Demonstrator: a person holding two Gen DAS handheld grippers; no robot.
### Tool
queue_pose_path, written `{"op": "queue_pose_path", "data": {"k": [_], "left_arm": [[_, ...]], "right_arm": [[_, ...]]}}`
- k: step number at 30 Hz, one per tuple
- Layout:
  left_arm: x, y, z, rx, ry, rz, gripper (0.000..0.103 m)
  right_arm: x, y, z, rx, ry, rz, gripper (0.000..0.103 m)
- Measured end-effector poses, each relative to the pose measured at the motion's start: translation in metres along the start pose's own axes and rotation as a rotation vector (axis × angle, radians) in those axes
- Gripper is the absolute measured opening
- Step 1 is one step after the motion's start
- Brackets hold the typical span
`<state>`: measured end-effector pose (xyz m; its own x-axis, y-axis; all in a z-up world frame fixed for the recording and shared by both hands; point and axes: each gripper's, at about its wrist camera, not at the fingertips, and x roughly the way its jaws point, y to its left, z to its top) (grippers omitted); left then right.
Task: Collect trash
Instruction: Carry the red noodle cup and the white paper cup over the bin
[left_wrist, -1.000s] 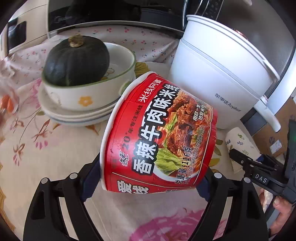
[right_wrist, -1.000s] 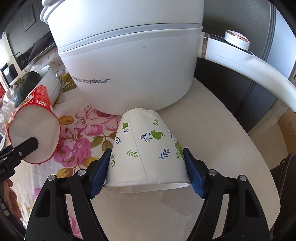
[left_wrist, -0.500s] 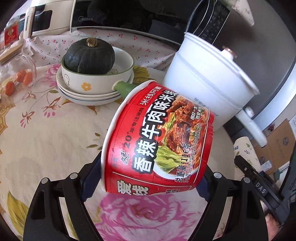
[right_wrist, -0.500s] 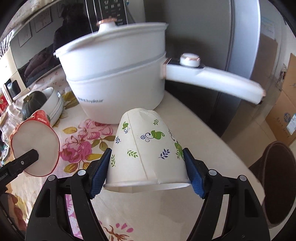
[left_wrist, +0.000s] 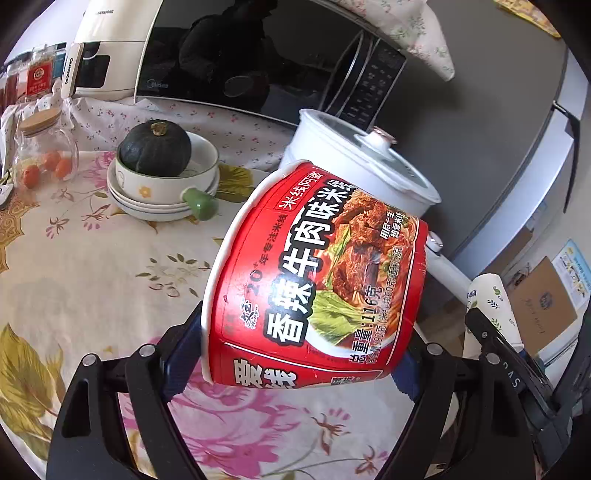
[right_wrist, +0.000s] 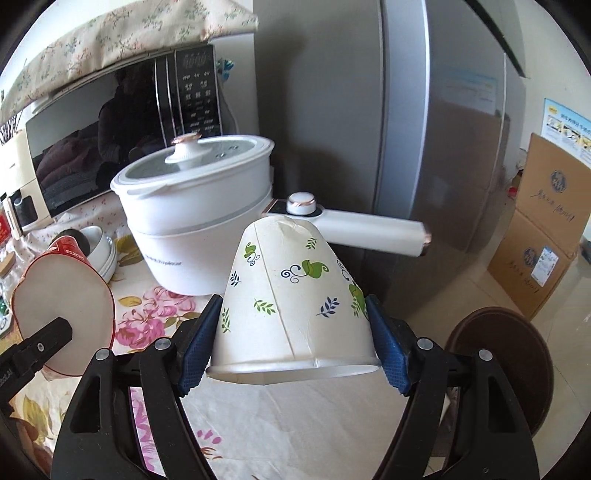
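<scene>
**Inspector:** Items first. The noodle bowl (left_wrist: 314, 280), red, lies tipped on its side in the left gripper (left_wrist: 291, 354), both pads pressed against its wall, clear above the table (left_wrist: 74, 258). The paper cup (right_wrist: 295, 302) sits mouth toward the camera in the right gripper (right_wrist: 291, 343), jaws closed on its sides near the rim, also off the cloth.

**Clerk:** Which step is that?

**Inspector:** Judged as carry-off: both pieces of trash are picked up and neither is binned yet. A dark round shape (right_wrist: 506, 365) on the floor to the right may be the bin, but I cannot confirm it.

**Clerk:** What does the next move call for?

**Inspector:** Swinging both loads off the table edge toward a receptacle, keeping clear of the pot (right_wrist: 199, 221) and its long handle (right_wrist: 373, 232), which juts out just behind the cup. The cup wall is thin; a tighter squeeze could crush it.

**Clerk:** Any change from a second ago?

**Inspector:** Yes. Both grippers have risen and drawn back: the pot lid now shows from above, where only its side filled the view before. The pumpkin (left_wrist: 155, 147) in its dish (left_wrist: 199, 162) looks farther off. Grips unchanged.
</scene>
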<state>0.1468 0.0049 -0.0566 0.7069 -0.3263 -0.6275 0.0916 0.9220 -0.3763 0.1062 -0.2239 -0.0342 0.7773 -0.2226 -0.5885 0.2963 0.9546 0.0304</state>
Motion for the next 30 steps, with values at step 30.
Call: {"op": "queue_pose_path", "data": {"k": [30], "left_arm": [[0.004, -0.137, -0.045, 0.105, 0.079, -0.196, 0.083]], "right_arm": [[-0.042, -0.143, 0.002, 0.155, -0.091, -0.223, 0.073]]}}
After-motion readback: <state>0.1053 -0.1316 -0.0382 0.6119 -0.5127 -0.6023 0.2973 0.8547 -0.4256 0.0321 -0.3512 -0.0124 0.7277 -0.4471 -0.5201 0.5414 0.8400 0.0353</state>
